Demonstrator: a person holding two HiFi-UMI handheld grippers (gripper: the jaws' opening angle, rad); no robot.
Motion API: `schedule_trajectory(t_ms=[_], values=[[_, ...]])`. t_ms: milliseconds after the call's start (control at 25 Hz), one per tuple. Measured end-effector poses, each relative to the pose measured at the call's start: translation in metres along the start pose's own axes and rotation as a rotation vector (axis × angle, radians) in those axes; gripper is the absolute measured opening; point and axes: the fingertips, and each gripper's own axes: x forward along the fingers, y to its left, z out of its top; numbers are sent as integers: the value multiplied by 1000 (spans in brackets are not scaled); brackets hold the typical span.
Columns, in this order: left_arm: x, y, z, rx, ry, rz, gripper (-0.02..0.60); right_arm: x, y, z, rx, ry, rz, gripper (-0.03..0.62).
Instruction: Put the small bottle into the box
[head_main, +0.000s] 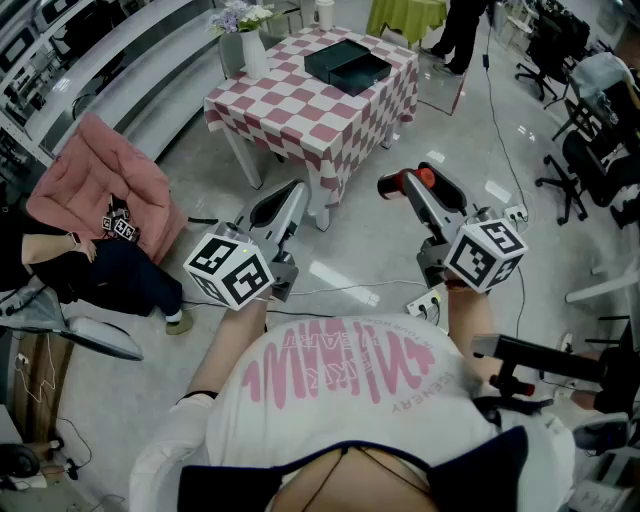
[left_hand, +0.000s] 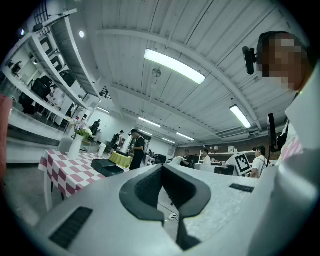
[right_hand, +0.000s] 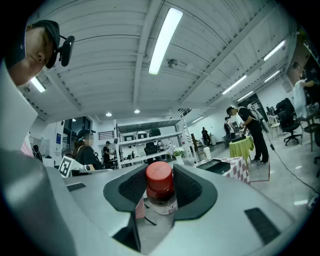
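Observation:
My right gripper (head_main: 409, 188) is shut on the small bottle (head_main: 397, 184), held level over the floor. In the right gripper view the bottle (right_hand: 161, 192) stands upright between the dark pads (right_hand: 195, 192), red cap on top, label below. My left gripper (head_main: 296, 190) is beside it at the left with its jaws together and nothing in them; in its own view its pads (left_hand: 150, 192) meet at the tip. The black box (head_main: 347, 62) lies open on the pink-checked table (head_main: 300, 105) ahead. The box (left_hand: 106, 167) shows left of the jaws there, and the box (right_hand: 215, 166) shows right of the bottle.
A white vase of flowers (head_main: 248, 40) stands on the table's far left corner. A person sits by a pink chair (head_main: 95, 185) at the left. Cables and a power strip (head_main: 425, 300) lie on the floor. Office chairs (head_main: 590, 160) stand at the right, a green-covered table (head_main: 405, 15) behind.

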Motion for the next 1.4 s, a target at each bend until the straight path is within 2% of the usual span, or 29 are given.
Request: schedule_trajectory(t_ms=[480, 800, 1040, 1400], values=[[3, 3, 7, -16, -13, -23, 8, 0, 0, 2, -32, 22, -31, 155], [3, 22, 12, -36, -23, -48, 8, 15, -2, 0, -33, 20, -57, 156], [-8, 38, 13, -44, -20, -56, 8, 27, 1, -15, -22, 31, -92, 156], [-28, 58, -5, -89, 12, -34, 8, 35, 13, -44, 37, 68, -95, 156]])
